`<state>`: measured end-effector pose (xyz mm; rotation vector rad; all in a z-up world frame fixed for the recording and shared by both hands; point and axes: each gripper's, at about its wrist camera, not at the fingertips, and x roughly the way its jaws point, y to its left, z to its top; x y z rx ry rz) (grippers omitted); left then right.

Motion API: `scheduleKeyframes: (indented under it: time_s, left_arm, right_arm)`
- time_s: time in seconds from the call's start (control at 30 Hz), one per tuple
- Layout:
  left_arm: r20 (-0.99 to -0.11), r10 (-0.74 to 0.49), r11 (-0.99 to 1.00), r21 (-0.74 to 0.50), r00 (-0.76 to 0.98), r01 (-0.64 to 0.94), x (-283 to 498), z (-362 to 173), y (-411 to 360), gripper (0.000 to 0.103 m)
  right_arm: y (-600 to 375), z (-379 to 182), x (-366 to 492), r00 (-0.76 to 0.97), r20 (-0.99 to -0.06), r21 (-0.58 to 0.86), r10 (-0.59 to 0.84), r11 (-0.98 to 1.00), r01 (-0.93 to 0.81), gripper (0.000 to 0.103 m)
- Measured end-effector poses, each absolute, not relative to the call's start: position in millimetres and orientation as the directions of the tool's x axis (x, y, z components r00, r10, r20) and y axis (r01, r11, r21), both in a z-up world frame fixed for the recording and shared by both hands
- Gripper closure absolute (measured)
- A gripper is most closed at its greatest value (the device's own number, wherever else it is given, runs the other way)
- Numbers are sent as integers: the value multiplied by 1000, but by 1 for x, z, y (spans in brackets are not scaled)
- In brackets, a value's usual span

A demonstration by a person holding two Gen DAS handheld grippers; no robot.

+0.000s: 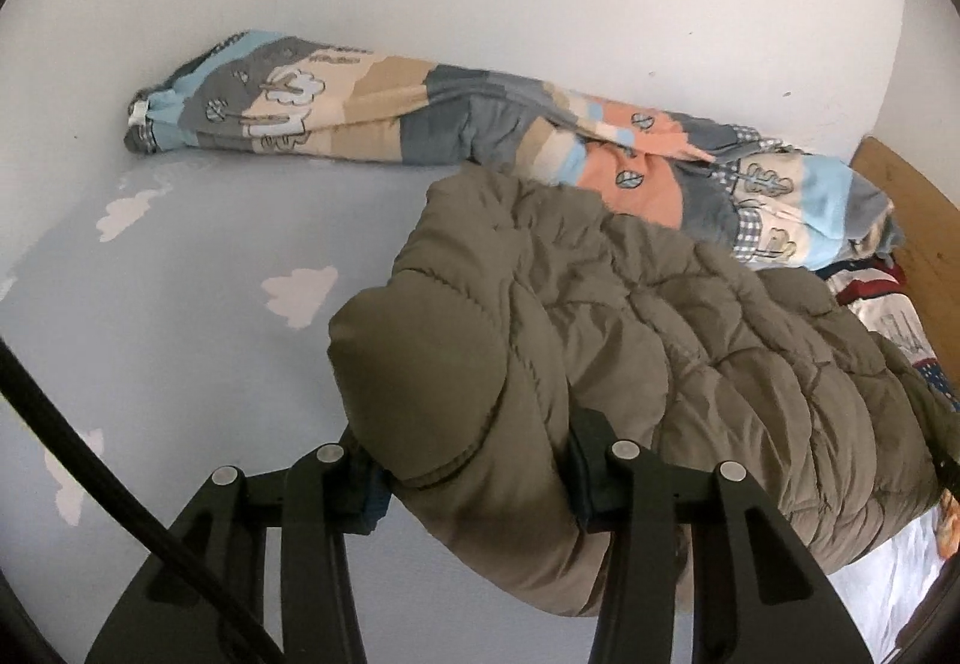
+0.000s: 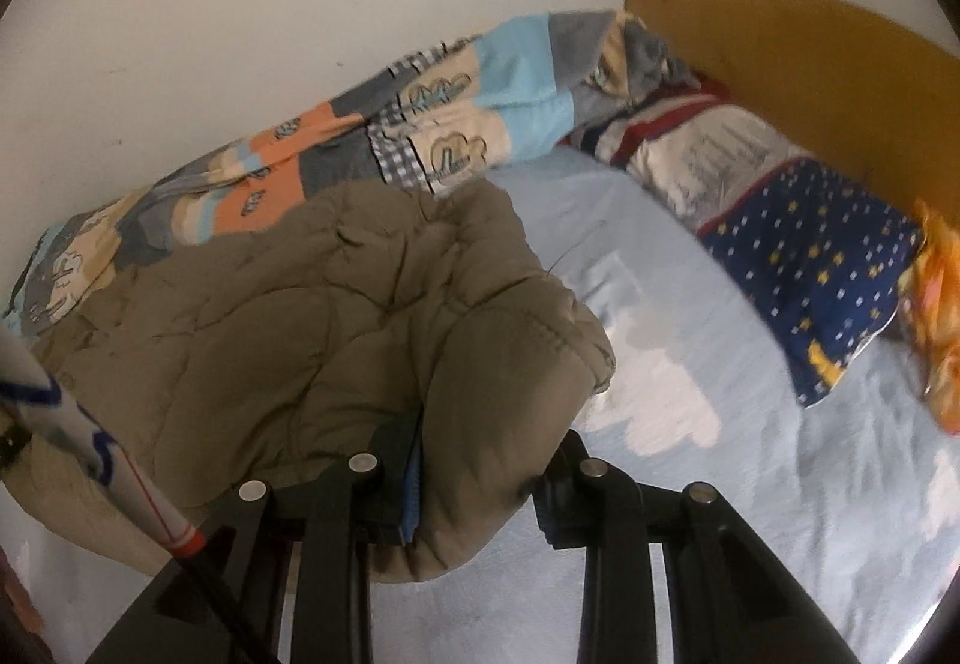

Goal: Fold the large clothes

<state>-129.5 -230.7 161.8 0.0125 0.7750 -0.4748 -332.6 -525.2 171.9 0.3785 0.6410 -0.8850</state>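
An olive-brown quilted puffer jacket [image 1: 630, 340] lies bunched on a light blue bed sheet with white clouds [image 1: 180, 316]. My left gripper [image 1: 474, 484] is shut on the jacket's thick near-left edge, with the padding bulging between its fingers. The jacket also shows in the right wrist view [image 2: 288, 328]. My right gripper [image 2: 480, 490] is shut on the jacket's near-right corner, which fills the gap between its fingers. The sheet shows there too [image 2: 690, 484].
A rolled patchwork blanket [image 1: 480, 129] lies along the white wall behind the jacket; it also shows in the right wrist view [image 2: 420, 123]. A pillow with navy star print [image 2: 810, 268] and an orange cloth [image 2: 942, 340] lie by the wooden headboard [image 2: 810, 75].
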Motion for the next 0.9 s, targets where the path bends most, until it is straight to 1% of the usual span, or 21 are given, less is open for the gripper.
scheduleKeyframes:
  time_s: [0.13,0.27,0.37,0.47,0.53,0.6,0.67,0.7,0.77,0.8,0.83,0.9]
  left_arm:
    - [-682,-427,884,-177,594,433,-160,172,-207,59]
    - [-691,-437,879,-190,576,438,-203,170,-171,59]
    - [-712,-425,884,-191,559,427,-233,155,-147,58]
    - [-746,-437,882,-245,502,403,-238,132,-130,52]
    - [-782,-449,878,-298,432,374,-232,113,-120,49]
    - [-816,-482,869,-395,320,299,-221,96,-104,45]
    - [-812,-517,854,-470,270,221,-219,89,-84,40]
    - [-795,-550,835,-519,255,182,-219,88,-71,40]
    - [-768,-590,806,-579,250,122,-219,88,-52,40]
    - [-763,-589,805,-585,267,102,-220,90,-44,40]
    - [-766,-560,821,-564,316,88,-222,96,-38,40]
    - [-776,-439,888,-451,453,88,-227,118,-35,39]
  right_arm:
    - [-505,190,-359,500,-650,67,-573,612,788,72]
    - [-482,198,-392,530,-658,111,-535,627,771,72]
    - [-455,194,-421,537,-661,119,-524,633,765,72]
    - [-437,178,-447,529,-689,144,-495,623,769,72]
    - [-435,159,-462,518,-721,183,-460,595,782,71]
    - [-440,134,-471,503,-767,224,-398,568,792,67]
    - [-450,115,-480,503,-806,298,-313,520,800,61]
    - [-456,109,-491,524,-810,365,-262,474,801,58]
    - [-460,104,-515,576,-787,468,-221,396,790,47]
    - [-460,105,-529,587,-778,494,-223,360,791,45]
    - [-459,106,-537,588,-775,499,-232,346,795,44]
    - [-453,117,-560,553,-770,464,-318,316,828,44]
